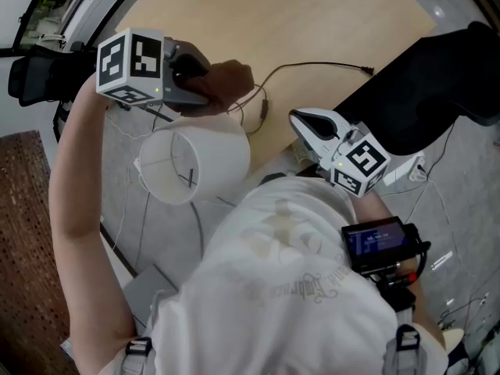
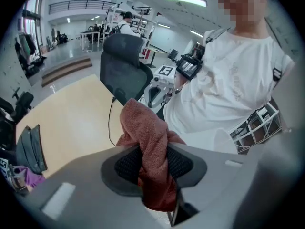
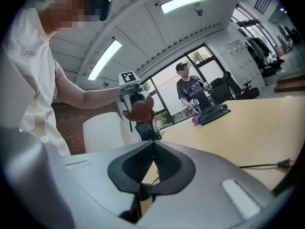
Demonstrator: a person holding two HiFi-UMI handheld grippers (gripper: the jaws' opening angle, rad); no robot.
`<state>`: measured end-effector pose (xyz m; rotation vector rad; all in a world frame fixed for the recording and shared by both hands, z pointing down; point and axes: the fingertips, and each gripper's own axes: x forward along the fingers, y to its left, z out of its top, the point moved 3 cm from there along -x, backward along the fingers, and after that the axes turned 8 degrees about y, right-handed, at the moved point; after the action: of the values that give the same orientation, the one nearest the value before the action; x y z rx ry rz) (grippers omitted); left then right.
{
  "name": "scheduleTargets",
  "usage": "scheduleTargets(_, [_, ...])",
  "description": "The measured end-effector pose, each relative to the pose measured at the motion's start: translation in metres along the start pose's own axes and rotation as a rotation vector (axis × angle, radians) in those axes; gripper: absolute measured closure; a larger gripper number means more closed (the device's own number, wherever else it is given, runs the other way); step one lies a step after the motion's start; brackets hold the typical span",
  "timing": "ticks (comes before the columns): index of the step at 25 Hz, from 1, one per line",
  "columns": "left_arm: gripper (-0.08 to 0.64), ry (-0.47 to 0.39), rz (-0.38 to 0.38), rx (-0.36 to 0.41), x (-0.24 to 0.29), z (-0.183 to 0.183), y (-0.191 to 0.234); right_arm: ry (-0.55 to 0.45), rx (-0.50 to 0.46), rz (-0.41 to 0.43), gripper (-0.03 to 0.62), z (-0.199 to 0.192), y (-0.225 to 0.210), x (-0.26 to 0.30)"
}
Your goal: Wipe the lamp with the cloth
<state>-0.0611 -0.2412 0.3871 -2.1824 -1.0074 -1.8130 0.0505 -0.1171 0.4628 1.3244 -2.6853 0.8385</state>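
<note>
Left claw (image 2: pixel 153 165) hangs by the bench (image 1: pixel 312 30) edge, just over the white lamp (image 1: pixel 199 161) shade. It pinches the bunched rust-red cloth (image 2: pixel 145 128) so a thick fold sticks out for wiping. Right claw (image 3: pixel 152 163), pressed together and empty, waits aside, seemingly unneeded.

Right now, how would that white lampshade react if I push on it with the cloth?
The lampshade looks thin-walled and hollow, with only a slim wire frame inside, so it is probably light and apt to tilt or swing. Its wall may dent under pressure. The cloth, bunched in the left gripper, looks soft.
</note>
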Motion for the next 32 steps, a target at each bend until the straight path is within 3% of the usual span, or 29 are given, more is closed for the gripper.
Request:
scheduleTargets(4, [0.420,0.025,-0.013,0.049,-0.030,0.004,-0.028,0.004,-0.019,-0.001,0.580,0.001,0.002,0.000])
scheduleTargets(7, [0.420,0.034,-0.074,0.070,-0.039,0.009,-0.049,0.003,-0.011,-0.006,0.580,-0.002,0.001,-0.001])
scheduleTargets(9, [0.420,0.034,-0.109,0.108,-0.036,0.021,-0.060,0.007,-0.002,-0.011,0.581,-0.005,-0.001,-0.003])
scheduleTargets(12, [0.420,0.103,-0.136,0.174,-0.018,0.033,-0.065,0.004,0.010,-0.017,0.580,-0.009,-0.002,-0.004])
scheduleTargets(20, [0.420,0.287,-0.192,0.078,0.058,0.017,-0.027,-0.008,0.020,-0.025,0.580,-0.010,-0.003,-0.004])
scheduleTargets(22, [0.420,0.315,-0.154,0.070,0.074,0.014,-0.015,-0.013,0.035,-0.034,0.581,-0.012,-0.005,-0.005])
scheduleTargets(27, [0.420,0.374,0.045,0.137,0.094,0.011,0.014,-0.012,0.050,-0.054,0.580,-0.018,-0.011,-0.008])
scheduleTargets(29, [0.420,0.324,0.085,0.116,0.084,0.013,0.018,-0.017,0.050,-0.060,0.580,-0.019,-0.012,-0.010])
scheduleTargets(32, [0.420,0.176,0.181,0.067,0.044,0.022,0.019,-0.021,0.052,-0.065,0.580,-0.020,-0.013,-0.012])
